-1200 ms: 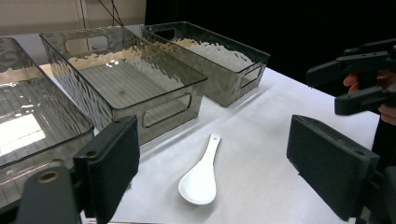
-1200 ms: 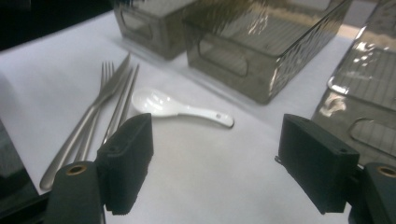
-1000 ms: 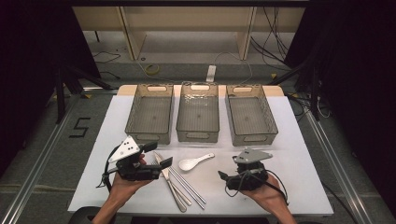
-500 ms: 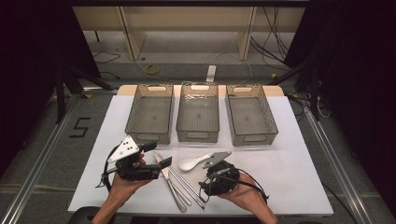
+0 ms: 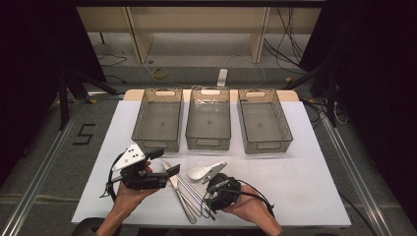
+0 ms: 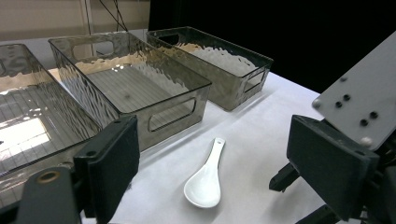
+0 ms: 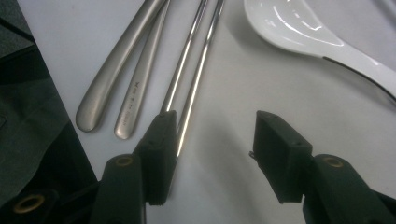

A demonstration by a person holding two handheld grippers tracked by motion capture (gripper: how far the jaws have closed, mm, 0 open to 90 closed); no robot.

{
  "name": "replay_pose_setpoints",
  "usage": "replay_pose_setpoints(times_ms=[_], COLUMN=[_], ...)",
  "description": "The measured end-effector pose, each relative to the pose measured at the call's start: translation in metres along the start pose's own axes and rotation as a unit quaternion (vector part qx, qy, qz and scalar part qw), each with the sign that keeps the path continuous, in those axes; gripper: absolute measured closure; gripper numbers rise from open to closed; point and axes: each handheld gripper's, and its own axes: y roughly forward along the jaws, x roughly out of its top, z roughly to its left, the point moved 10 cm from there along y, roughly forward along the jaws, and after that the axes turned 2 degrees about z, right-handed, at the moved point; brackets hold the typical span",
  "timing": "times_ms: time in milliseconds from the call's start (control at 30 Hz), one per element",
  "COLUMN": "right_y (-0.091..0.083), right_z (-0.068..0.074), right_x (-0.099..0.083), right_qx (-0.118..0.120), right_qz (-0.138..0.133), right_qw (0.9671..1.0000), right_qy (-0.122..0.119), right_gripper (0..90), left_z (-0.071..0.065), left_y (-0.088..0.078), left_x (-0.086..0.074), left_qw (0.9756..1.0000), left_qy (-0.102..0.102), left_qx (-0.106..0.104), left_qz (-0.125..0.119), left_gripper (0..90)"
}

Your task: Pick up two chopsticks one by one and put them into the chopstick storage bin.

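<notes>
Two metal chopsticks [image 7: 196, 70] lie beside two metal cutlery handles [image 7: 121, 79] on the white table, with a white ceramic spoon [image 7: 299, 28] just beyond. My right gripper [image 7: 217, 126] is low over the chopsticks' near ends. Its jaws have just been closing and stand open. One chopstick runs along the inside of the left pad, and bare table fills the rest of the gap. From above, the right gripper [image 5: 210, 198] points left at the cutlery [image 5: 183, 191]. My left gripper [image 5: 164, 162] hovers open, the spoon [image 6: 205, 182] lying ahead between its jaws [image 6: 217, 135].
Three clear grey bins stand in a row at the back: left [image 5: 158, 123], middle [image 5: 208, 123], right [image 5: 264, 125]. The right gripper's grey plate [image 6: 359, 102] shows close on the right of the left gripper view. The table's front edge runs just behind the hands.
The right gripper has moved left and down from the table's right side to the cutlery, and its jaws have narrowed. The left gripper has stayed put.
</notes>
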Motion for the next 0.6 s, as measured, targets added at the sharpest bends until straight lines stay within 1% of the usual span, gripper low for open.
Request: replay_pose_setpoints(times_ms=[33, 67, 100, 133, 200, 333, 600], right_y=[0.002, 0.003, 0.004, 0.005, 0.007, 0.01, 0.015], right_z=[0.0, 0.001, 0.001, 0.003, 0.003, 0.006, 0.007], right_x=[0.0, 0.0, 0.0, 0.0, 0.0, -0.001, 0.0], right_qx=[0.0, 0.003, 0.004, 0.007, 0.01, 0.016, 0.017], right_qz=[0.001, 0.008, 0.008, 0.012, 0.013, 0.026, 0.04], right_qw=[1.0, 1.0, 0.9999, 0.9999, 0.9998, 0.9994, 0.9986], right_qy=[-0.003, -0.001, -0.009, -0.005, -0.015, -0.018, -0.03], right_gripper=[51.1, 51.8, 52.6, 53.2, 54.7, 57.0, 61.3], left_z=[0.0, 0.0, 0.0, 0.0, 0.0, 0.0, 0.001], left_y=[0.0, 0.0, 0.0, 0.0, 0.0, 0.0, -0.001], left_x=[0.0, 0.0, 0.0, 0.0, 0.0, 0.0, 0.0], left_qw=[1.0, 1.0, 1.0, 1.0, 1.0, 1.0, 1.0], left_qy=[0.0, 0.0, 0.0, 0.0, 0.0, 0.001, 0.0], left_qx=[0.0, 0.0, 0.0, 0.0, 0.0, 0.001, 0.001], left_qz=[0.0, 0.0, 0.0, 0.0, 0.0, 0.0, 0.0], left_gripper=[16.7, 16.7, 16.7, 16.7, 16.7, 16.7, 16.7])
